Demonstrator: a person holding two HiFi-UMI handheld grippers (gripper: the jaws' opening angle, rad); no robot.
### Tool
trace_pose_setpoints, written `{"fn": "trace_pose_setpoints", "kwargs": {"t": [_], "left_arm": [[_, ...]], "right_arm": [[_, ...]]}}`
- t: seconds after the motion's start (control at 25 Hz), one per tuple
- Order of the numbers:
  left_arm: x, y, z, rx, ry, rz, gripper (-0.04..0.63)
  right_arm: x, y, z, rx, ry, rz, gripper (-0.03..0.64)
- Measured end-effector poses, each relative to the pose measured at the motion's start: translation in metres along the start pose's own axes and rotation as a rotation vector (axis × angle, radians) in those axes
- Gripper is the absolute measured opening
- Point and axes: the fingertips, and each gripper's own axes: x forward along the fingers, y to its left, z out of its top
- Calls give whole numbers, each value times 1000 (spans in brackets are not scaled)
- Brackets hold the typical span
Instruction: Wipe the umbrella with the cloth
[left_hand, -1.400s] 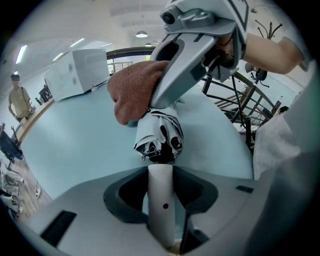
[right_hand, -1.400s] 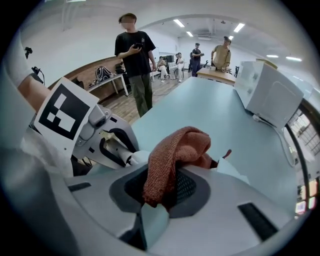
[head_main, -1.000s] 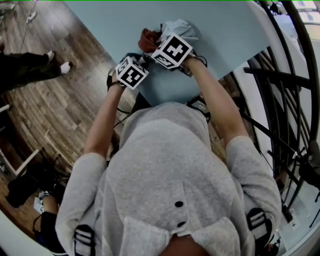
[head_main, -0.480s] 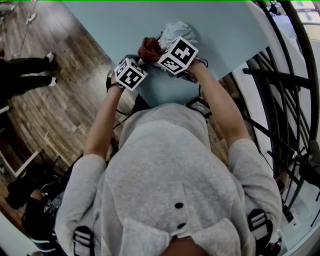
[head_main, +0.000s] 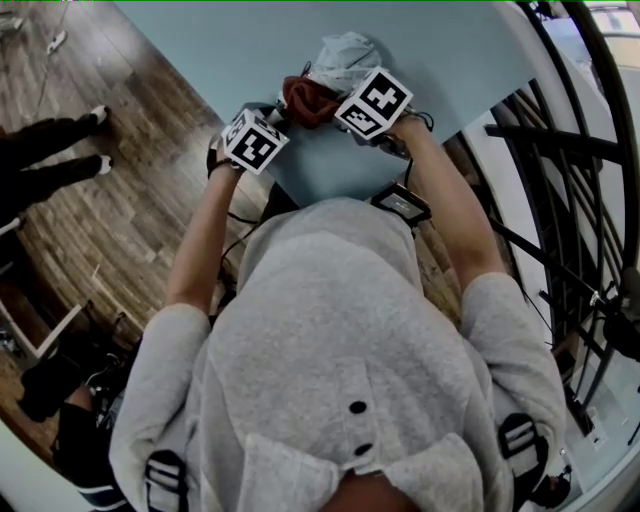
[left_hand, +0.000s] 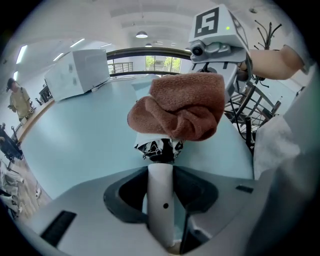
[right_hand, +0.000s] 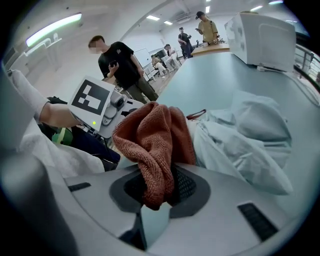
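The person in a grey hooded top (head_main: 330, 350) is bending over the pale blue table (head_main: 220, 50), with both grippers out near its near edge. The left gripper (left_hand: 161, 172) is clamping the white handle (left_hand: 161, 200) of the umbrella (head_main: 345, 60), its fingers (left_hand: 125, 197) pressed in against that handle from both sides; the handle is running straight out from the fingers to a black-and-white patterned end just under the cloth (left_hand: 182, 107). The right gripper (right_hand: 157, 192) is pinching a hanging fold of the rust-brown cloth, its fingers (right_hand: 187, 187) nearly together with only the terry fabric between them; the rest of the cloth is bunching up above the fingers and lying against the umbrella's pale grey-blue canopy, which is sitting crumpled on the table just to the right in the right gripper view.

Compared with a second ago, the right gripper's marker cube (head_main: 375, 102) is sitting farther to the right in the head view, and the left one (head_main: 252, 140) is a little nearer the table's edge; the gap between the two cubes is wider, so more of the cloth is showing between them, and more of the canopy is showing beyond it. On the wooden floor (head_main: 130, 220) at the left, a bystander's legs (head_main: 50, 150) are standing in a different pose than before.

In the right gripper view, a person in dark clothes (right_hand: 120, 65) is standing beyond the table's end; a white boxy appliance (right_hand: 260, 35) is resting on the far part of the table.
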Motion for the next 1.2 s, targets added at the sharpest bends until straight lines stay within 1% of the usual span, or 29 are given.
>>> {"fn": "trace_pose_setpoints", "kwargs": {"t": [0.32,0.76,0.92,1.04,1.12,1.2], "left_arm": [[-2,0,1,3,-5,1,161],[-2,0,0,8,4,3,161],[-1,0,0,6,5,5,161],[-1,1,0,8,8,7,161],[-1,2,1,9,10,10,161],[0,1,0,7,14,11,161]], "right_arm": [[-18,-35,-5,76,-38,-117,77],[-41,-61,-2,166,-113,-150,77],[-53,-74,-7,198,-128,-188,77],[-65,-90,-12,238,-149,-251,77],[-76,-105,-17,263,-171,-331,77],[-90,-121,-21,284,-199,-433,77]]}}
